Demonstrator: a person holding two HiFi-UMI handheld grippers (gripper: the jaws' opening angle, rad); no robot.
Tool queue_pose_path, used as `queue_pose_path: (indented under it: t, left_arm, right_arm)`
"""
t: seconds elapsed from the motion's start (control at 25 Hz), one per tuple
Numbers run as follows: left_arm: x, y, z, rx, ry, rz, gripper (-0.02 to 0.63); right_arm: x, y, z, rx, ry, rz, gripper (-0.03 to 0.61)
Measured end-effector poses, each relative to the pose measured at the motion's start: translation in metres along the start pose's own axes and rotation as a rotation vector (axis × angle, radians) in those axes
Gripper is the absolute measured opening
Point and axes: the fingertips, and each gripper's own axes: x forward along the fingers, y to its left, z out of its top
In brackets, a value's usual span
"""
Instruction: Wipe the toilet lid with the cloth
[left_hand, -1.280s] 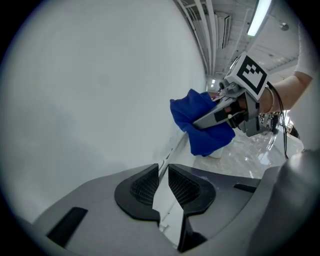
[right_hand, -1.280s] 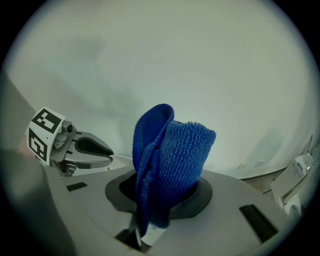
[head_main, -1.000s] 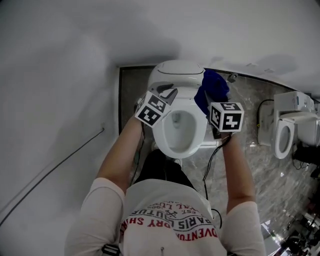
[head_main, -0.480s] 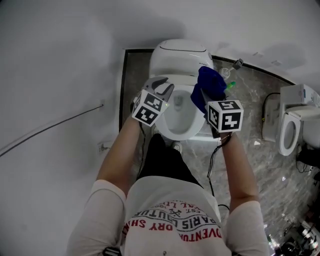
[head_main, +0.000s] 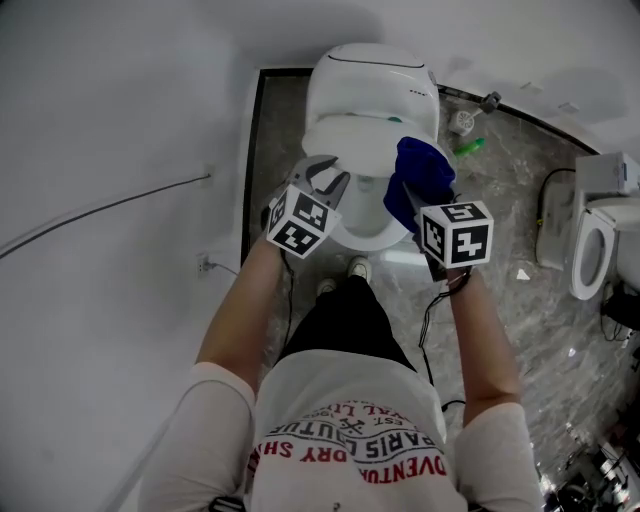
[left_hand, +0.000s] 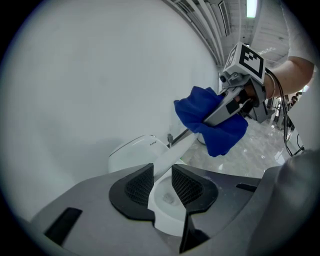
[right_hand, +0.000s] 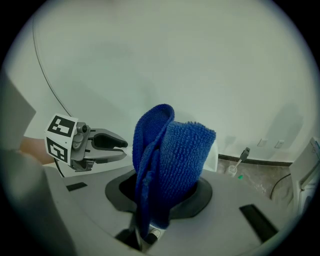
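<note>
The white toilet lid (head_main: 355, 140) hangs half lowered and covers the back of the bowl (head_main: 366, 222). My left gripper (head_main: 328, 178) is at the lid's left edge. In the left gripper view the lid (left_hand: 176, 152) runs edge-on through the narrow gap of the left gripper (left_hand: 161, 182), whose jaws are opening. My right gripper (head_main: 415, 205) is shut on a folded blue cloth (head_main: 420, 178) and holds it above the bowl's right side. The cloth (right_hand: 170, 160) bulges up out of the jaws and hides the fingertips. The cloth (left_hand: 215, 125) also shows in the left gripper view.
The tank (head_main: 372, 78) stands against the back wall. A toilet brush (head_main: 465, 120) and a small green object (head_main: 470, 147) lie on the marbled floor to the right. A second toilet (head_main: 600, 235) is at far right. A white wall with a cable (head_main: 100, 205) closes the left.
The lid has swung forward from upright and now covers the back of the bowl. Both grippers have drawn back from the tank, and the toilet sits higher in the head view.
</note>
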Motion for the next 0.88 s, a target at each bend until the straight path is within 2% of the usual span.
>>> queue_pose_path:
  t: [0.2, 0.28, 0.36, 0.48, 0.56, 0.72, 0.88]
  left_arm:
    - [-0.004, -0.022, -0.023, 0.055, 0.030, 0.001, 0.107]
    - [-0.006, -0.030, -0.031, 0.049, 0.031, -0.005, 0.111]
    - [-0.012, -0.035, -0.033, -0.025, 0.001, -0.025, 0.117]
    - [-0.028, -0.039, -0.027, -0.260, -0.102, -0.074, 0.097]
    - [-0.033, -0.041, -0.027, -0.391, -0.134, -0.085, 0.092]
    - [-0.024, -0.048, -0.036, -0.484, -0.110, -0.083, 0.064]
    - [-0.012, -0.066, -0.060, -0.503, -0.058, -0.097, 0.058]
  right_arm:
    - [0.001, 0.010, -0.031, 0.025, 0.043, 0.000, 0.098]
    - [0.002, 0.012, -0.041, 0.038, 0.049, -0.013, 0.098]
    - [0.003, 0.015, -0.048, 0.052, 0.048, -0.024, 0.098]
    - [0.003, 0.018, -0.054, 0.065, 0.045, -0.032, 0.098]
    - [0.003, 0.020, -0.061, 0.067, 0.056, -0.032, 0.098]
    - [0.005, 0.022, -0.077, 0.093, 0.073, -0.025, 0.098]
    - [0.011, 0.027, -0.102, 0.119, 0.098, -0.017, 0.098]
